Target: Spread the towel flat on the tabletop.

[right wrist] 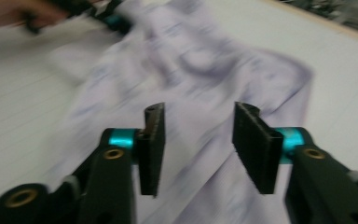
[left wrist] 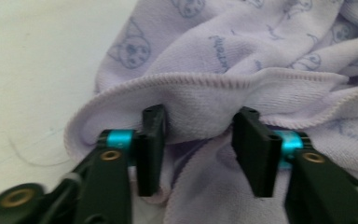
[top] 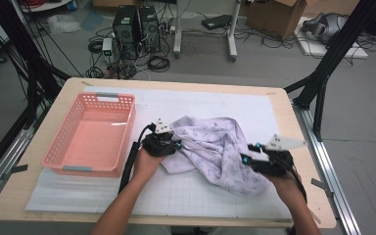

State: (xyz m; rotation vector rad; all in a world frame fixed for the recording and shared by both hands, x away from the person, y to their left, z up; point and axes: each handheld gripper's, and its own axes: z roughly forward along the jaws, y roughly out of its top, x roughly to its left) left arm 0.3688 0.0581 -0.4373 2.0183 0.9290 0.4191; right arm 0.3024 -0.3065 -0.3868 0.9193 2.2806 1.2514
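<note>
A lilac towel [top: 214, 149] printed with small blue figures lies crumpled on the white mat in the middle of the table. My left gripper [top: 177, 145] is at the towel's left edge, open, with a hemmed fold of the towel [left wrist: 200, 100] lying between its two fingers, which stand wide apart. My right gripper [top: 247, 155] hovers at the towel's right side, open, with the towel [right wrist: 191, 70] lying blurred beyond its fingers. The left gripper [right wrist: 114, 21] and the hand holding it appear at the top left of the right gripper view.
An empty pink plastic basket [top: 61, 159] stands on the left of the table. The white gridded mat [top: 186, 196] covers most of the wooden tabletop. Black frame posts stand on both sides; computers and cables lie on the floor beyond.
</note>
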